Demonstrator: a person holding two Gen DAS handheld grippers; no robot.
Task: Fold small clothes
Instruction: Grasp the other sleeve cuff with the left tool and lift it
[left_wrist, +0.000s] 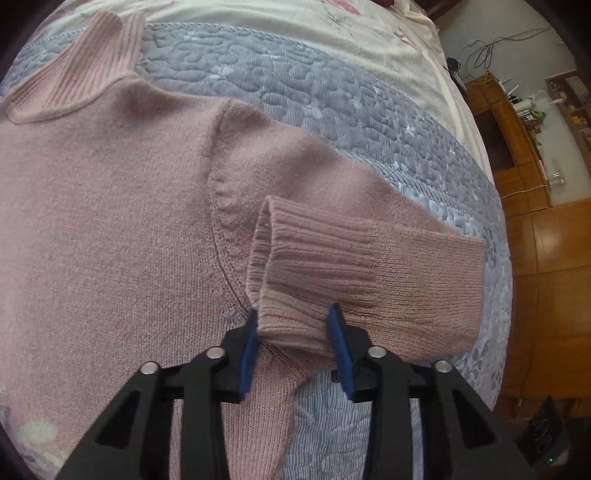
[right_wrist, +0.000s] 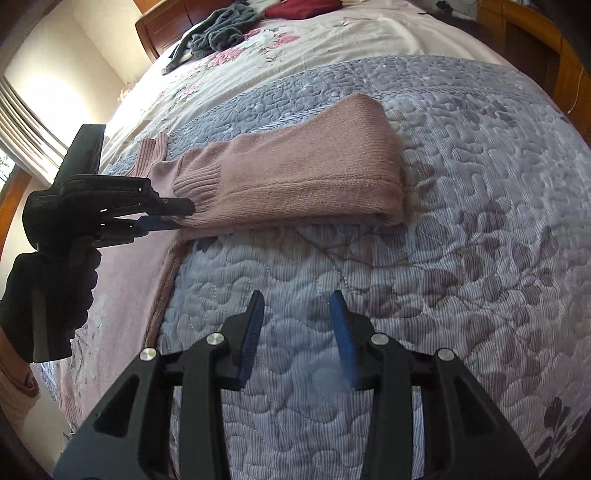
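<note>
So there's a pink knit sweater (left_wrist: 110, 206) lying flat on the blue-grey quilted bedspread (left_wrist: 295, 88) of a bed, ribbed turtleneck collar (left_wrist: 81, 62) pointing away up the bed. One sleeve (left_wrist: 424, 258) is folded back on itself so its ribbed cuff (left_wrist: 306, 266) sits by the armpit seam. The left tool (left_wrist: 293, 317) has its blue-padded fingers (left_wrist: 248, 354) either side of the cuff's edge with a fair gap between them; it looks like the knit is bunched in that gap, but I can't really tell if it's pinched or just sitting there. From the right wrist view the left tool (right_wrist: 177, 218) is right at the cuff. The right tool (right_wrist: 297, 299) is spread wide with nothing in it, over bare quilt, near the doubled sleeve (right_wrist: 314, 173) but not touching. Grey clothes (right_wrist: 218, 33) and something dark red (right_wrist: 303, 8) sit further up the bed.
</note>
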